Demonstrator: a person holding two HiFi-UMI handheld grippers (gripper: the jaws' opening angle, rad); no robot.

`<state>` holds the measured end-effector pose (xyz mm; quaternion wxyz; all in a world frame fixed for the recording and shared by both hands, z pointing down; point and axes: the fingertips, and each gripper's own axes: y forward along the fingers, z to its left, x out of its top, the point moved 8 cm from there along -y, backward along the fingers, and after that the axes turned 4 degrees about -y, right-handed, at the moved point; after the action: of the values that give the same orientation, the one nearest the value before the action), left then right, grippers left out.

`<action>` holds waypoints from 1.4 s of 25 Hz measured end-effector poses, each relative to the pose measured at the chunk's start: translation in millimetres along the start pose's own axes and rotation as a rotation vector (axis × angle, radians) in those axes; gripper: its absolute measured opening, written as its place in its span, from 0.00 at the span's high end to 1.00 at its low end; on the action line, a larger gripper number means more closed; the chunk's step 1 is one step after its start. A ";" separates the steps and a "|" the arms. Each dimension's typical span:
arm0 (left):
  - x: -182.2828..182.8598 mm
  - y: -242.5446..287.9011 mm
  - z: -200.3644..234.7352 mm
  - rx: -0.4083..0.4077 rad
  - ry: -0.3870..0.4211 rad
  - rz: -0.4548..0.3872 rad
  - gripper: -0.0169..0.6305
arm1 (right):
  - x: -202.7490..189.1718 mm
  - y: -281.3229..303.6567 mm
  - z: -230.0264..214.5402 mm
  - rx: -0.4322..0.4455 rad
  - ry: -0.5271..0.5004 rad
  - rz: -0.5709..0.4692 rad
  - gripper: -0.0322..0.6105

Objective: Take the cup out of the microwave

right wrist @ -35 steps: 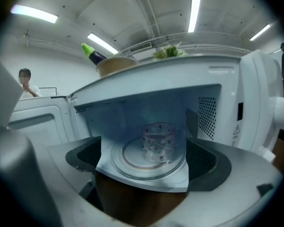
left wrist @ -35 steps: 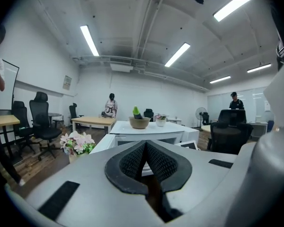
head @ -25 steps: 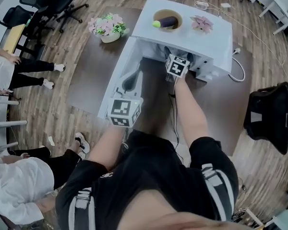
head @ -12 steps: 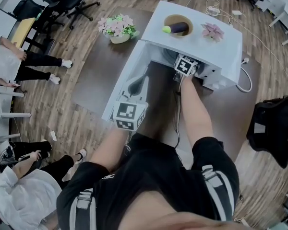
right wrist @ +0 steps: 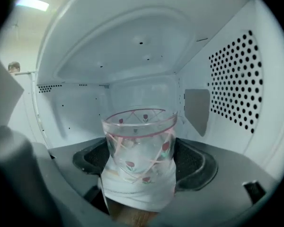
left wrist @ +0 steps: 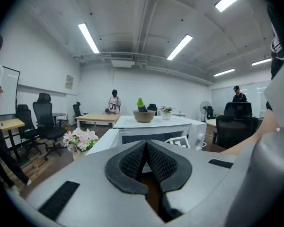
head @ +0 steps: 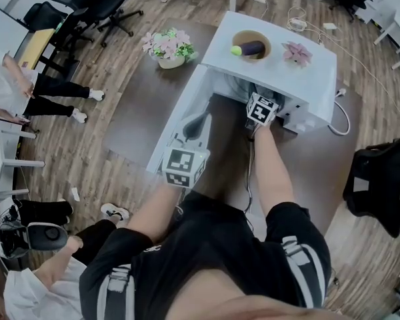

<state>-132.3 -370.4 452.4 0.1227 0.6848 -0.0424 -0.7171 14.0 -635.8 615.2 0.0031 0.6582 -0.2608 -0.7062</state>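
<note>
— Where is the cup?
— The cup (right wrist: 139, 143) stands upright inside the microwave (head: 275, 69), in the middle of the right claw view.
— And the claw there?
— The right claw (right wrist: 142, 167) reaches into the cavity. Its jaws are closing with the cup between them, pads just beside the glass on either side.
— The other one?
— The left claw (left wrist: 146, 161) has its jaws pressed together on nothing, lower left of centre in the head view.

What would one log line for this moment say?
right gripper: inside microwave, jaws closing around cup | left gripper: jaws shut, empty
</note>
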 end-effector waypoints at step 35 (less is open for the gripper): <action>31.0 -39.4 -25.1 -0.249 -0.001 -0.122 0.97 | 94.9 -299.1 36.6 0.032 -0.136 -0.332 0.29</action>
<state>-113.1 -336.9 411.8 0.1632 0.6653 0.0886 -0.7231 68.7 -397.0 415.7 -0.1416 0.6428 -0.1594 -0.7358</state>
